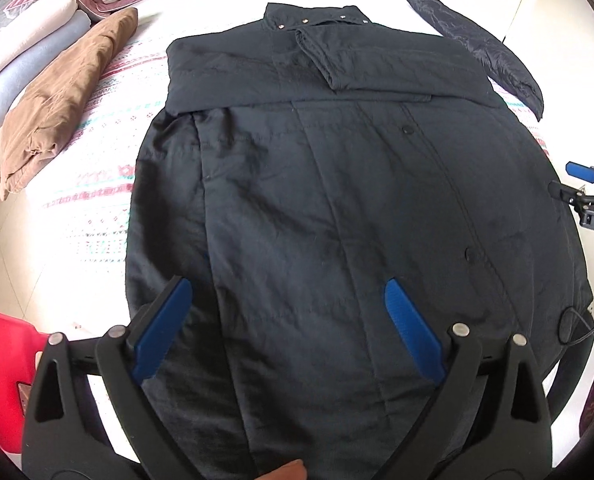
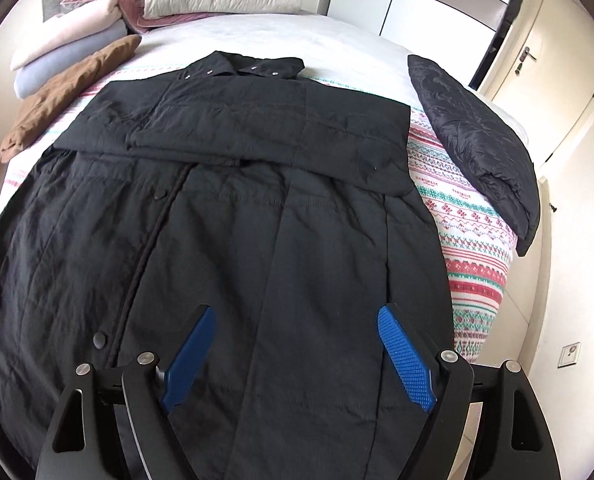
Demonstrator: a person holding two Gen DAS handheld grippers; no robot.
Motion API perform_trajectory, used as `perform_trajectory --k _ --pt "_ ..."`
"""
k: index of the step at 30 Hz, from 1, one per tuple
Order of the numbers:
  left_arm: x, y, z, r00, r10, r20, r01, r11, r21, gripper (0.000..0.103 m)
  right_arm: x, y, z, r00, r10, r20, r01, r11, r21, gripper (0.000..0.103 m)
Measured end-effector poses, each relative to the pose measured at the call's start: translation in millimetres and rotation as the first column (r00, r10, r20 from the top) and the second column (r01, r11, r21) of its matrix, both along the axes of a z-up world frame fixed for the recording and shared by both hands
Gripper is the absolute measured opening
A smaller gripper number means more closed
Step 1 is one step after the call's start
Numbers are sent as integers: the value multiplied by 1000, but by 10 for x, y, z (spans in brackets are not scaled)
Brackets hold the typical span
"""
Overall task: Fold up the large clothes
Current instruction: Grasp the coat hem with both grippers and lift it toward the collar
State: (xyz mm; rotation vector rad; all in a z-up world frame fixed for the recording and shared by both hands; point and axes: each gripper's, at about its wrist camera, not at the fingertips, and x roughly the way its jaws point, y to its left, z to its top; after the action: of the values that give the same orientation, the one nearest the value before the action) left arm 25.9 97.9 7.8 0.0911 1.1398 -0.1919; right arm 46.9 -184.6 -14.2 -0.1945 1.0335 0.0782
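A long black quilted coat point(image 1: 337, 184) lies flat on the bed, collar at the far end, both sleeves folded across its chest. In the right wrist view the same coat point(image 2: 233, 208) fills the middle. My left gripper point(image 1: 289, 284) hovers open above the coat's lower part, blue pads wide apart, nothing between them. My right gripper point(image 2: 293, 312) is also open above the lower hem area, holding nothing. The right gripper point(image 1: 585, 184) shows at the right edge of the left wrist view, beside the coat.
A folded brown garment point(image 1: 65, 92) lies left of the coat, a folded dark quilted jacket point(image 2: 481, 144) to its right. Pillows and folded blankets point(image 2: 97, 28) are stacked at the head of the bed. A patterned bedspread point(image 2: 473, 248) covers the mattress. A door point(image 2: 545, 80) stands at the right.
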Motion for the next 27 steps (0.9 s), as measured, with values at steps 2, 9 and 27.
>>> perform_trajectory --k 2,9,27 --pt "-98 112 -38 1000 -2 -17 2 1000 7 97 -119 -132 -33 1000 9 -30 -8 999 35 84" --pt "-312 588 -298 989 30 -142 -52 986 -155 97 -477 -679 -176 995 -13 -102 24 994 109 84" --pt "-785 865 -465 978 -24 -205 -69 898 -434 89 -983 -1493 -704 953 4 -304 111 926 361 84"
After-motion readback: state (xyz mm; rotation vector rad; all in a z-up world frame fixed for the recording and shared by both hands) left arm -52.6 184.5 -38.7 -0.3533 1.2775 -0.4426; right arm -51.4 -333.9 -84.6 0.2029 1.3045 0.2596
